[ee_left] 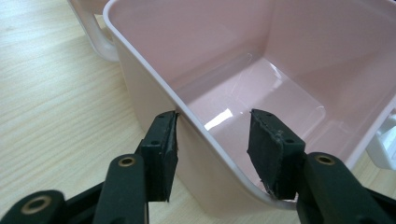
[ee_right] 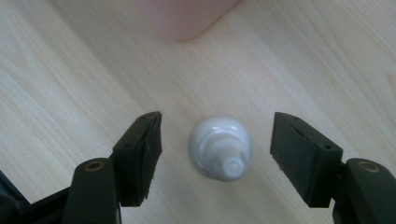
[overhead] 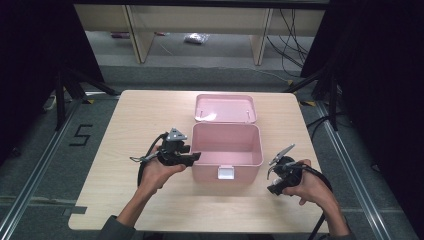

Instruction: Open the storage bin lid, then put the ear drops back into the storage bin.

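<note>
A pink box (overhead: 227, 145) is sitting at the centre of the high view on a light wooden table (overhead: 130, 130), its lid (overhead: 225, 108) lying open just behind it, towards the top of the frame, and a white latch (overhead: 226, 173) showing on its near wall.

The left gripper (overhead: 195, 156) is hovering at the box's left wall, left of centre in the high view. In the left gripper view its jaws are standing wide apart and straddling that wall: one pad is sitting outside the wall at lower left of the frame, the other inside the hollow at lower right. The outer pad looks as if it is touching the rim (ee_left: 187, 114), though the angle is leaving that uncertain. The box (ee_left: 243, 65) inside is bare.

The right gripper (overhead: 274, 176) is hanging at lower right of the high view, just off the box's near right corner. In the right gripper view its jaws are gaping wide, holding nothing, with a small white bottle (ee_right: 219, 148) standing on the table between them, cap towards the camera, clear of both pads
</note>
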{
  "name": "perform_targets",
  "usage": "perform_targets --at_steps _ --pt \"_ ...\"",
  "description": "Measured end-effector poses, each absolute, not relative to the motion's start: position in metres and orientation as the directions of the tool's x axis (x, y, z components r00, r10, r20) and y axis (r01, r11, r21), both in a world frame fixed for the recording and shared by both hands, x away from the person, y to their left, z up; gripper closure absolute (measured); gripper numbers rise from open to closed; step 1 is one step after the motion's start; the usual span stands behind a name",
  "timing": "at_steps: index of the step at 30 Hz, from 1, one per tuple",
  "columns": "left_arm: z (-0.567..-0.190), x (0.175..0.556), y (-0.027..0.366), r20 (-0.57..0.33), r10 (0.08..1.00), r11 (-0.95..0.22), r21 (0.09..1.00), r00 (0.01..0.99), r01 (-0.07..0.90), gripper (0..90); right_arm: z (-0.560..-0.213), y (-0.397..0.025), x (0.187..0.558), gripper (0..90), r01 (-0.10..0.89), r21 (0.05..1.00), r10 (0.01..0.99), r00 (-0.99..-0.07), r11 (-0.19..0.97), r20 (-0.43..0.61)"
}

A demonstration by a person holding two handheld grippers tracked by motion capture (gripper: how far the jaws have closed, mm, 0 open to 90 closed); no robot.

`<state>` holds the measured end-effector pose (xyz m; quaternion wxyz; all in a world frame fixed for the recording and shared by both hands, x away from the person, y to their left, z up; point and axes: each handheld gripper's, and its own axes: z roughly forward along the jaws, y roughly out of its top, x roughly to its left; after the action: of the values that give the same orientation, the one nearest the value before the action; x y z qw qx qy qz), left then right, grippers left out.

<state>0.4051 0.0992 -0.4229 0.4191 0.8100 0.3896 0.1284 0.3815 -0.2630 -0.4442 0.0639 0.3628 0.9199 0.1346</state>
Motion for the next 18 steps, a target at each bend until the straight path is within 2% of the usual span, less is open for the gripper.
perform_targets --at_steps 12,18 --pt "-0.4229 0.4043 0.0988 -0.112 0.739 -0.35 0.779 0.664 0.521 52.1 -0.4428 -0.2595 0.3834 36.6 0.647 0.254 0.671 -0.741 0.719 -0.011" --pt "-0.4227 0.4051 0.0981 -0.121 0.739 -0.344 0.779 0.663 0.525 51.9 -0.4457 -0.2567 0.3861 40.9 0.649 0.237 0.67 -0.743 0.723 -0.007"
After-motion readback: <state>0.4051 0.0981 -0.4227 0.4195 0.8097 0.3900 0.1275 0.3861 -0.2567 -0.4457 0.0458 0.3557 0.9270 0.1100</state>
